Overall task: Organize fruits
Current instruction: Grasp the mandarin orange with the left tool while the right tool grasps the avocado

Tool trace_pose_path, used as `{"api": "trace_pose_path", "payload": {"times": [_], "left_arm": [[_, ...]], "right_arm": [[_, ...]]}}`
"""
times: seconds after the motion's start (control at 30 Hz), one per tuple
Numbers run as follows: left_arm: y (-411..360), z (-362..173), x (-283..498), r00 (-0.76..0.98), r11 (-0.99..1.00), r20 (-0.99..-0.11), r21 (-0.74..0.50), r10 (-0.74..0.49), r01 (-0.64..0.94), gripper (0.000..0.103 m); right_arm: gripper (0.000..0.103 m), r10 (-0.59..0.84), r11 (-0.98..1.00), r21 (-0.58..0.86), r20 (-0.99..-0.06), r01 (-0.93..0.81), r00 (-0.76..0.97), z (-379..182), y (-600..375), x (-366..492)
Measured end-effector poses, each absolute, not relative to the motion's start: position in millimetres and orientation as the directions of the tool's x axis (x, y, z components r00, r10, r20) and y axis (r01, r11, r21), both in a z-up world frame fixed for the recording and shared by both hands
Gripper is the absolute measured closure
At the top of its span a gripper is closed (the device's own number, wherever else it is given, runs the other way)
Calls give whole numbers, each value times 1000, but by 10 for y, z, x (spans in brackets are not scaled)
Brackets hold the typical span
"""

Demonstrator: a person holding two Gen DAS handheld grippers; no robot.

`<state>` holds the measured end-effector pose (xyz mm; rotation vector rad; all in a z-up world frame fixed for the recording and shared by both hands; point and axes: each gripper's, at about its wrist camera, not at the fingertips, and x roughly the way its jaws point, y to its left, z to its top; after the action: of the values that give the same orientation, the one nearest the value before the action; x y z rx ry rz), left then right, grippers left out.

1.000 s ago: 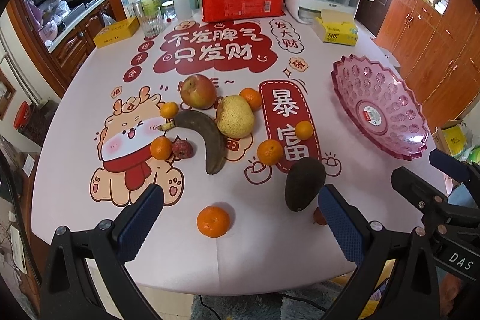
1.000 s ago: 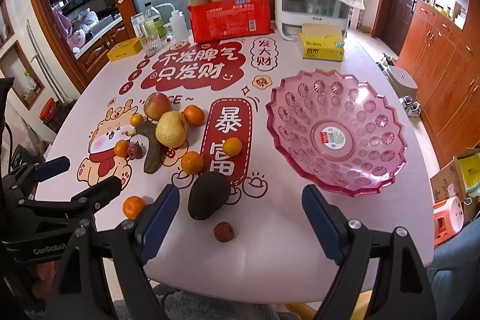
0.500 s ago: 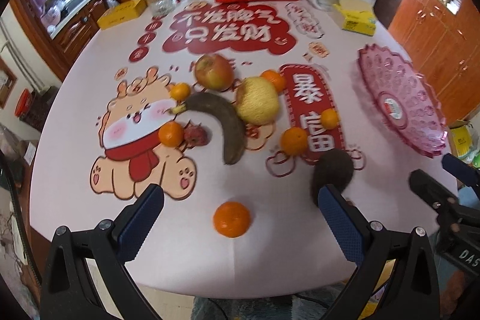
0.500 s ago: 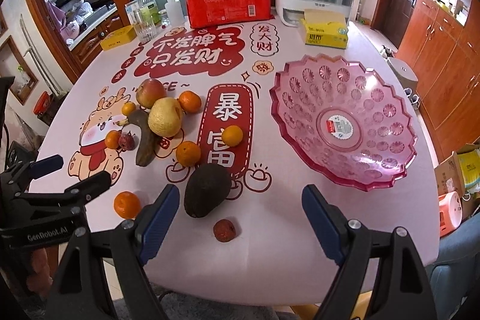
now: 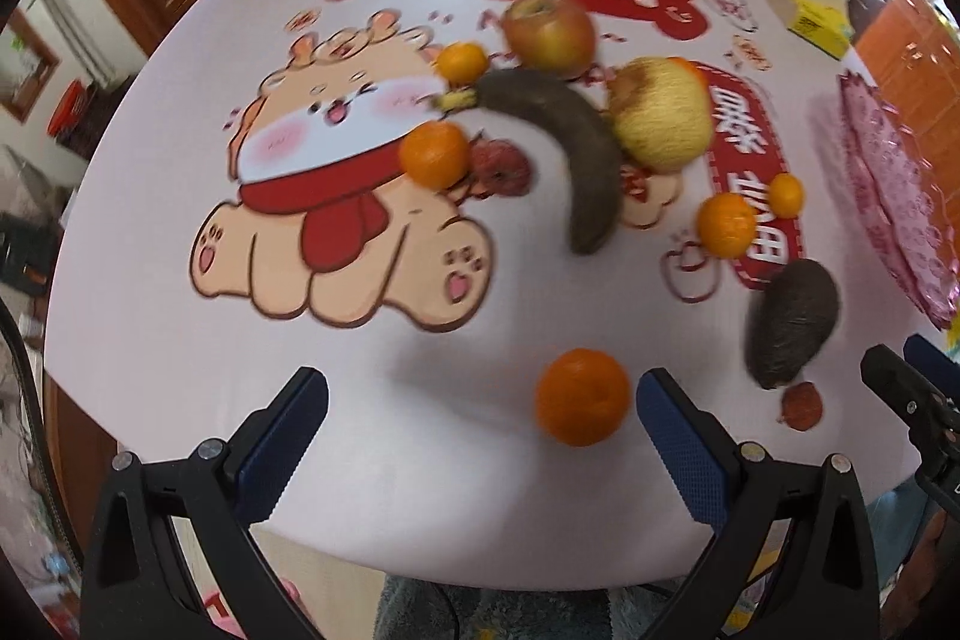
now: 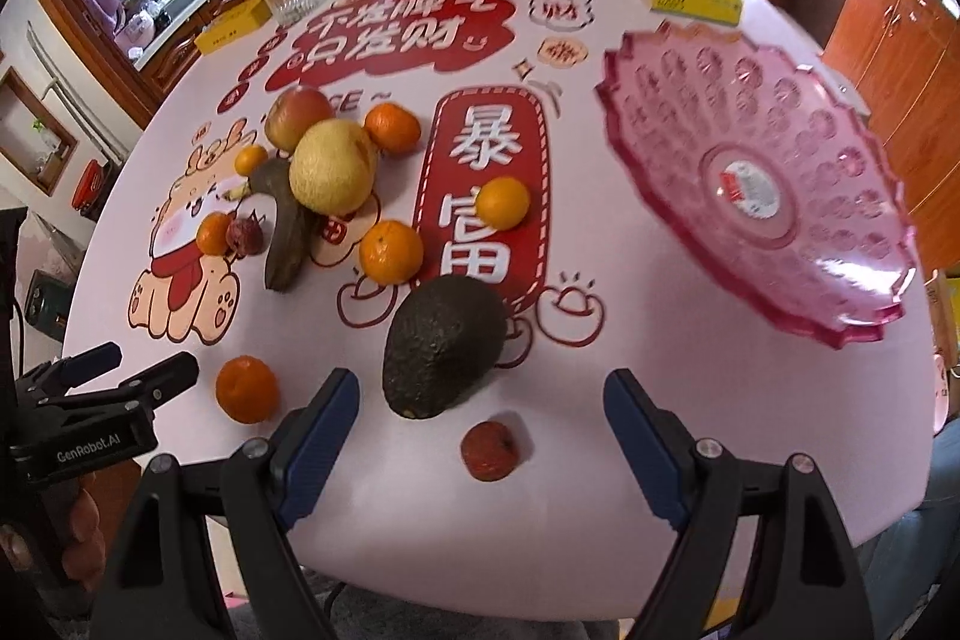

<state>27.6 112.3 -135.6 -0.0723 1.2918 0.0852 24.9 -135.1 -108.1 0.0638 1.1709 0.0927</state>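
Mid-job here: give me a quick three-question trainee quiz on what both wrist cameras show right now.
1. True or false: the pink bowl already holds fruit.
2. Which fruit lies nearest the right gripper? A) apple B) small red fruit C) banana
3. Fill in: both the left gripper and the right gripper are ____.

Key: 1 false, only a sticker shows in it. 2 B, with the avocado just beyond it. 3 open, holding nothing.
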Motion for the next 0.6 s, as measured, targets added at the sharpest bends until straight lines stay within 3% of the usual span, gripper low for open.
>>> {"api": "trace_pose_path", "payload": {"times": [0.33,0.6], "left_arm": [[1326,-1621,288,212,990,-977,-62,-34,-124,1],[1067,-1751,300,159,994,-981,-111,-113,17,1]], "right_arm": [[19,142,990,143,-939,-20,315,-1454,-1210,462],[22,149,988,155,-952,3,267,-1687,-1115,602]]}}
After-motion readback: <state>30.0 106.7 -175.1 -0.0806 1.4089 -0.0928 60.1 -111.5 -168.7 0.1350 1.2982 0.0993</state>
